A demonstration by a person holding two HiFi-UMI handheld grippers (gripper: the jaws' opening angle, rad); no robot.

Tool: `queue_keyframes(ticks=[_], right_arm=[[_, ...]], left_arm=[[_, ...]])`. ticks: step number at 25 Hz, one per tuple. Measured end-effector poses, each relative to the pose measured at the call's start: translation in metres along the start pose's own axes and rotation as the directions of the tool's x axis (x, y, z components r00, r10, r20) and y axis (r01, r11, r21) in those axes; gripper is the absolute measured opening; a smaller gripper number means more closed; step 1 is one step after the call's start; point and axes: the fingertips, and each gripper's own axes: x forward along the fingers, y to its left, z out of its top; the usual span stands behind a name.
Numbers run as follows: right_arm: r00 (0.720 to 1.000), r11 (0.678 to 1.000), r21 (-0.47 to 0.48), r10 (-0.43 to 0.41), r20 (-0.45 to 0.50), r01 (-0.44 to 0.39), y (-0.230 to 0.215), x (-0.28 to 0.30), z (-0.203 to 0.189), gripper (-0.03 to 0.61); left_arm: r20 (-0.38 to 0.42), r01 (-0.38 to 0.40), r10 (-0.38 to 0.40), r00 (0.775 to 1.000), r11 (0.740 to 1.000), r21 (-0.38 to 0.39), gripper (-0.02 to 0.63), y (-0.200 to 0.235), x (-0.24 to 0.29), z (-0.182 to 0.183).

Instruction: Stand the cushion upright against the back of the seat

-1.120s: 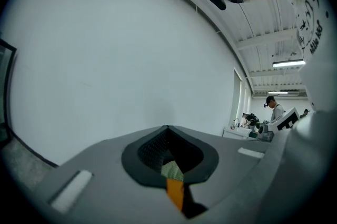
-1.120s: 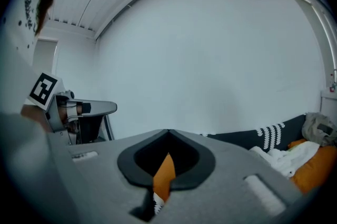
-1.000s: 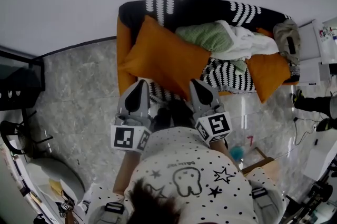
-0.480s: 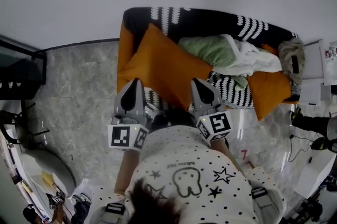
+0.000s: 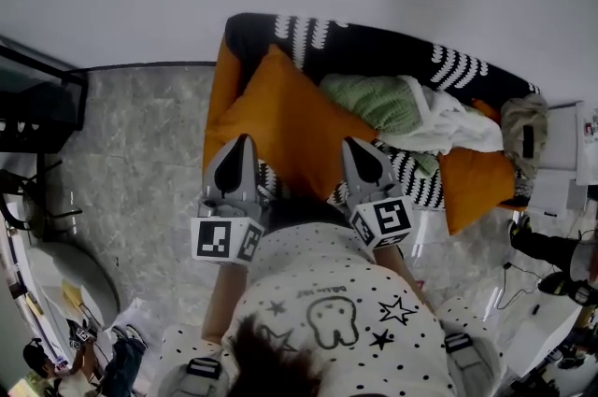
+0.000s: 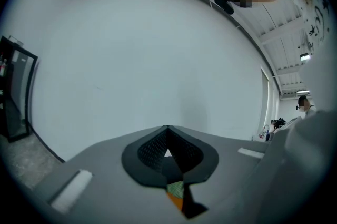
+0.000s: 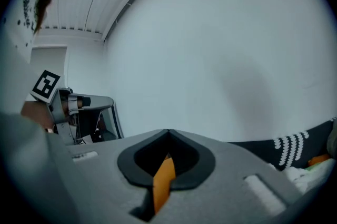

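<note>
A large orange cushion (image 5: 290, 120) leans tilted at the left end of the sofa, its top corner near the black, white-patterned backrest (image 5: 374, 49). My left gripper (image 5: 243, 143) is at the cushion's near left corner. In the left gripper view my left gripper (image 6: 168, 152) has its jaws together, with a sliver of orange cushion (image 6: 176, 201) at their seam. My right gripper (image 5: 353, 148) is at the near right corner. In the right gripper view my right gripper (image 7: 167, 157) is shut on a strip of orange cushion fabric (image 7: 164, 183).
A green blanket (image 5: 374, 101) and white cloth (image 5: 448, 124) are piled mid-seat, with a second orange cushion (image 5: 476, 180) at the right end. A black cabinet (image 5: 37, 106) stands left on the marble floor (image 5: 140, 152). Clutter (image 5: 561, 246) lies right of the sofa.
Both grippers have moved toward the sofa with the cushion's near edge still in them. The cushion's top corner now sits closer to the backrest.
</note>
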Motion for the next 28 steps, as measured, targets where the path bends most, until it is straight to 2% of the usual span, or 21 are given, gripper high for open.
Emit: queue_keyframes(ticks=[10, 16, 20, 28], right_arm=[[0.999, 1.0, 0.017, -0.025, -0.021, 0.026, -0.012, -0.002, 0.0, -0.002], [0.997, 0.997, 0.012, -0.076, 0.0, 0.076, -0.012, 0.001, 0.005, -0.002], [0.996, 0.996, 0.001, -0.087, 0.024, 0.087, -0.001, 0.008, 0.014, -0.002], [0.993, 0.994, -0.025, -0.102, 0.06, 0.104, 0.007, 0.015, 0.024, -0.002]], left_arm=[[-0.031, 0.008, -0.009, 0.999, 1.0, -0.014, -0.005, -0.006, 0.012, -0.007], [-0.05, 0.089, -0.089, 0.995, 0.996, -0.008, -0.005, -0.017, 0.017, -0.009], [-0.037, 0.13, -0.129, 0.991, 0.991, 0.015, -0.005, -0.014, 0.019, -0.001], [0.002, 0.14, -0.14, 0.99, 0.99, 0.03, -0.005, 0.004, 0.018, 0.013]])
